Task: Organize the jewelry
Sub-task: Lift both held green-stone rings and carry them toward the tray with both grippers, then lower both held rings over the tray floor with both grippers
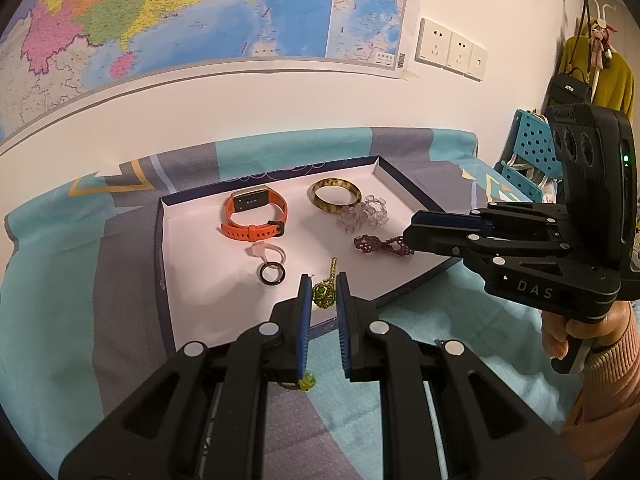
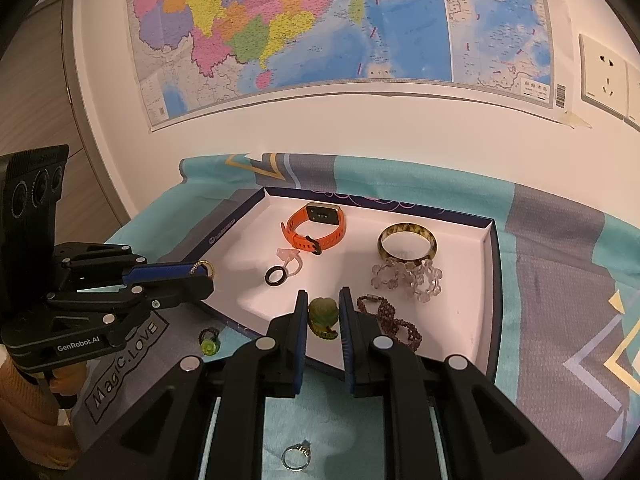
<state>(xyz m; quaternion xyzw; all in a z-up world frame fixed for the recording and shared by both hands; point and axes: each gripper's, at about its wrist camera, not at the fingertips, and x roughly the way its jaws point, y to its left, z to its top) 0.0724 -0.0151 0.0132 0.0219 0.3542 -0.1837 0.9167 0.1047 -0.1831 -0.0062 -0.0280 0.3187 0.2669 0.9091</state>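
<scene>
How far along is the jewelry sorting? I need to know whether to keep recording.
Mostly done: the orange-strapped watch, mottled amber bangle, clear crystal bracelet, dark red beaded bracelet and black ring lie in the white tray. In hand: a small gold ring sits at the left gripper's tip, grip unclear. Remaining: a lime-green ring and a silver ring on the patterned cloth.

Setting I log: home bedroom. Evidence: patterned bedspread [image 1: 120, 320], wall map [image 2: 320, 20], wall sockets [image 1: 452, 50], coat rack with clothes [image 1: 600, 64] at far right.
</scene>
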